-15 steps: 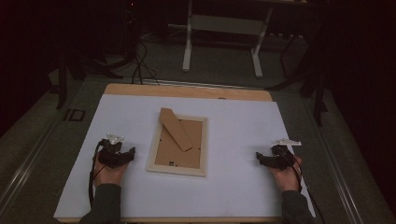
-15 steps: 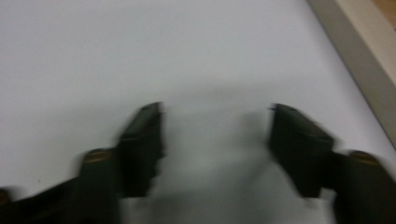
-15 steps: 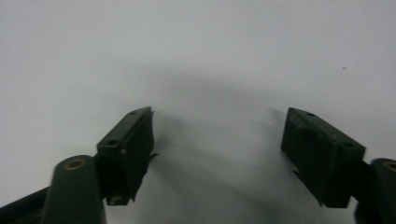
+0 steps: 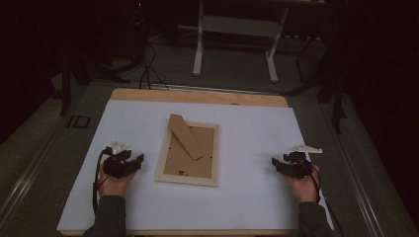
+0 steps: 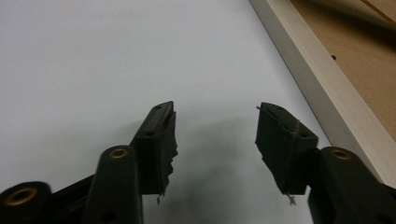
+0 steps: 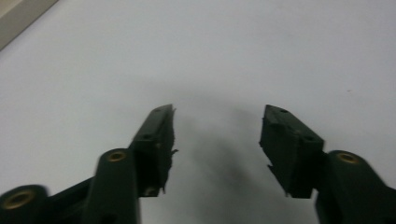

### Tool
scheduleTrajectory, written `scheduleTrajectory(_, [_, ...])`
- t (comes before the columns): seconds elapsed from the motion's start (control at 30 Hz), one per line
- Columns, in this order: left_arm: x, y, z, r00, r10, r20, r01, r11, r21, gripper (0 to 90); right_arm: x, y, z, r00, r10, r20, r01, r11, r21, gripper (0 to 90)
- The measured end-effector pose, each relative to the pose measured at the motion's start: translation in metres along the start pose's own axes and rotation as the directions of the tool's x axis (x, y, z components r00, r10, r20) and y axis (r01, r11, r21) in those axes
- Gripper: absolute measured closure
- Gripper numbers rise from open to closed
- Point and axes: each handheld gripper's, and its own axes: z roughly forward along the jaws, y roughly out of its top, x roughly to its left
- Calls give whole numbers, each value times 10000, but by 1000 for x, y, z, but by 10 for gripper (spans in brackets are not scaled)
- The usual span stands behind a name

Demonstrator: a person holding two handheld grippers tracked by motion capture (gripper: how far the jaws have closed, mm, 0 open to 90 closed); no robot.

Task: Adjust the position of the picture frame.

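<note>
A pale wooden picture frame lies face down in the middle of the white sheet, its brown backing up and its cardboard stand slanting across the top left. My left gripper rests on the sheet just left of the frame, open, nothing between its jaws. In the left gripper view the frame's pale edge runs along the right, beyond the gripper. My right gripper sits well to the right of the frame, also open over bare sheet. A corner of the frame shows at its top left.
The sheet covers a wooden table whose far edge shows as a tan strip. Beyond it stand a white metal table base and cables on a dark floor. Grey floor flanks the table on both sides.
</note>
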Motion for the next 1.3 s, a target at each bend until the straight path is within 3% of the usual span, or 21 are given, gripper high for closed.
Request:
scheduleTrajectory(0.37, [-3, 3, -1, 9977, 60, 670, -59, 10000, -13, 528, 10, 4, -1, 9993, -272, -243, 271, 9996, -19, 526])
scheduleTrajectory(0.5, [-4, 3, -1, 9997, 48, 239, -53, 9998, 186, 481, 15, 5, -1, 9990, -356, -258, 357, 9994, 14, 527])
scheduleTrajectory(0.7, [-4, 3, -1, 9986, -15, 536, 3, 9998, 214, 490, 21, 8, -1, 9975, -579, -414, 580, 9983, 26, 546])
scheduleTrajectory(0.9, [-9, 3, -1, 9966, 413, 711, -432, 9987, 257, 513, 28, 10, -1, 9952, -801, -561, 804, 9968, 22, 556])
scheduleTrajectory(0.93, [-12, 2, 0, 9936, 628, 933, -669, 9969, 406, 526, 30, 10, -1, 9945, -831, -642, 833, 9965, 1, 559])
scheduleTrajectory(1.07, [-18, 2, 2, 9877, 843, 1318, -917, 9945, 506, 558, 32, 10, 0, 9941, -780, -749, 782, 9969, 2, 575])
scheduleTrajectory(1.3, [-19, 2, 3, 9795, 718, 1884, -834, 9950, 547, 615, 31, 10, -2, 9944, -605, -871, 600, 9982, -85, 590])
